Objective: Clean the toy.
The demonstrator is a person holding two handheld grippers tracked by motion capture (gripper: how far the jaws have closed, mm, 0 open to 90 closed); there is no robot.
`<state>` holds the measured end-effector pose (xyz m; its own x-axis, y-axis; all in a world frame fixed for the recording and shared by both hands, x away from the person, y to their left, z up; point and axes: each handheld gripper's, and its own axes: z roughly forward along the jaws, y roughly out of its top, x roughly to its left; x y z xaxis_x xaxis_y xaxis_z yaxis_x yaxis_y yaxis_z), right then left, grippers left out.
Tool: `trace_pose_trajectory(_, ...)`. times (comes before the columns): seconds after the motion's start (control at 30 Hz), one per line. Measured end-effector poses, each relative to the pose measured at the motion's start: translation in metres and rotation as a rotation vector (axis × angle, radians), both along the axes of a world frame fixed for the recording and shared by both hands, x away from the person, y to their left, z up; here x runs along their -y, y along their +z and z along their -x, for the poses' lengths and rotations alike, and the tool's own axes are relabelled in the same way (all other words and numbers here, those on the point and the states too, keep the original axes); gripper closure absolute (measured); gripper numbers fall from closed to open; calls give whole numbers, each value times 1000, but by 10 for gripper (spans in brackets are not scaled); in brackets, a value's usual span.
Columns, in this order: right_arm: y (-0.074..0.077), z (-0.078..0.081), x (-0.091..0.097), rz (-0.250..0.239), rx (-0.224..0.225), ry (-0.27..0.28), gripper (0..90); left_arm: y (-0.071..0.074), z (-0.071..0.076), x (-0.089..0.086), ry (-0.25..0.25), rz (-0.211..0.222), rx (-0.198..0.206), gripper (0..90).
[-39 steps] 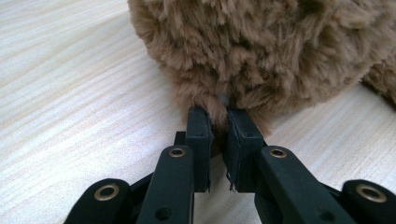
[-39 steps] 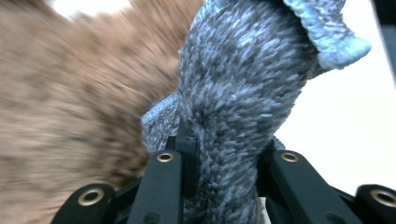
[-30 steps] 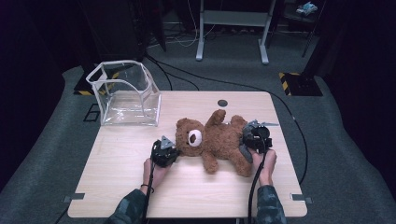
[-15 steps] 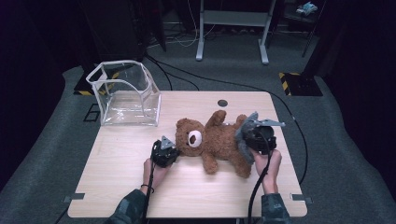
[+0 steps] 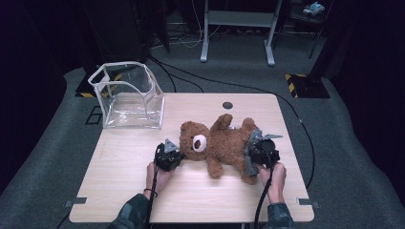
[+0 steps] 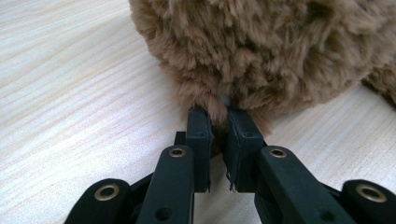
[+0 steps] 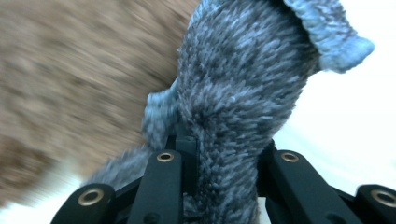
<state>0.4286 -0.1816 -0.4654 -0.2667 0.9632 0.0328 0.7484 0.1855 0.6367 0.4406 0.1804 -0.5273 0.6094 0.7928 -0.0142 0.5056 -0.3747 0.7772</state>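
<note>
1. Brown plush teddy bear (image 5: 224, 143): lying mid-bench (image 5: 124, 191); my left gripper (image 6: 218, 122) fingers pinch its ear.
2. Grey knitted sock (image 7: 233, 112): clamped by my right gripper (image 7: 219, 140).
3. I'd keep the ear anchored and draw the sock along the leg.

teddy bear (image 5: 222, 145): 1 | grey sock (image 5: 251, 152): 1 | clear box (image 5: 129, 98): 1 | grippers: 2

Lab, floor cables (image 5: 205, 81), metal stand (image 5: 237, 28), hazard tape (image 5: 296, 78)

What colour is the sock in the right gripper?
Mottled grey-blue sock, clearest in the right gripper view.
</note>
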Motion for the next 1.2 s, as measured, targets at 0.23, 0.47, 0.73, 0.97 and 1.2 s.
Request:
trace_pose_trajectory(0.23, 16, 16, 15, 22, 40, -40, 729, 0, 0, 0, -3, -3, -3, 802)
trace_pose_trajectory(0.47, 31, 13, -23, 13, 68, 63, 727, 1, 0, 0, -1, -6, -4, 802)
trace_pose_trajectory(0.73, 1, 25, 2, 38, 3, -7, 729, 1, 0, 0, -2, -9, -6, 802)
trace_pose_trajectory(0.97, -7, 48, 23, 64, -48, -23, 726, 1, 0, 0, -1, -9, -5, 801)
trace_pose_trajectory(1.2, 10, 67, 14, -3, 48, -15, 725, 1, 0, 0, -1, -9, -5, 801)
